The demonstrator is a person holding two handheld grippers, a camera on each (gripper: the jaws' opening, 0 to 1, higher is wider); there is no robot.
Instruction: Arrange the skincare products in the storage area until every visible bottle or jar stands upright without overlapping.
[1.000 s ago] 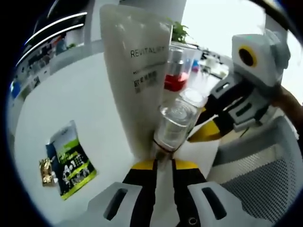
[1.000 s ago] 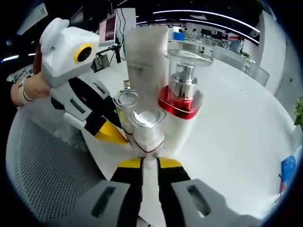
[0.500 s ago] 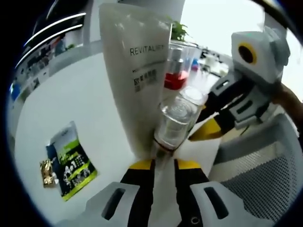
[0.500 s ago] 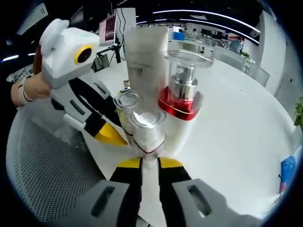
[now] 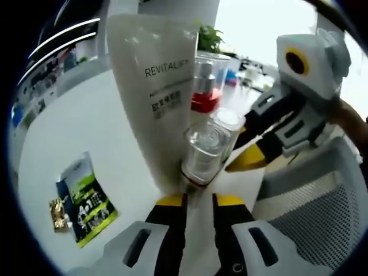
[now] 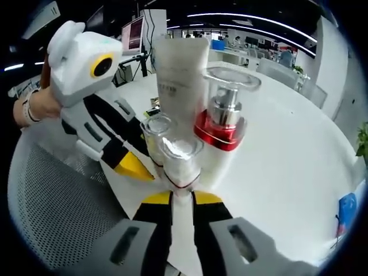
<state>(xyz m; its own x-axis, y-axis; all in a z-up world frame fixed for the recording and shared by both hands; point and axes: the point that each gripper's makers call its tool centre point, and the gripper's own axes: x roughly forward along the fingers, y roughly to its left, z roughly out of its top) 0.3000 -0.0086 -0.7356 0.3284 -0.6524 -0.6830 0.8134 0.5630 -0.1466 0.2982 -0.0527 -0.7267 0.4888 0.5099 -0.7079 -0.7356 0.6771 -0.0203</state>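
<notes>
A tall white tube (image 5: pixel 155 98) marked REVITALIFT stands upright on the white table (image 5: pixel 69 126); it shows again as the tube (image 6: pixel 181 80). Beside it stands a pump bottle (image 6: pixel 227 121) with a red collar and a clear cap, also seen as the pump bottle (image 5: pixel 204 86). Two small clear-capped bottles stand close together in front of them. My left gripper (image 5: pixel 200 198) is shut on one small bottle (image 5: pixel 204 152). My right gripper (image 6: pixel 182 195) is shut on the other small bottle (image 6: pixel 181 155). Each gripper reaches into the other's view: right gripper (image 5: pixel 247 161), left gripper (image 6: pixel 138 164).
A green sachet (image 5: pixel 86 198) and a small gold wrapper (image 5: pixel 56 210) lie flat on the table to the left. A grey mesh chair (image 6: pixel 52 213) sits against the table edge below the grippers. Behind is an office with desks and a plant (image 5: pixel 210 37).
The left gripper view has shifted a little, so its camera moved slightly. Both grippers stay closed on their small bottles, and the tube and pump bottle stand as before.
</notes>
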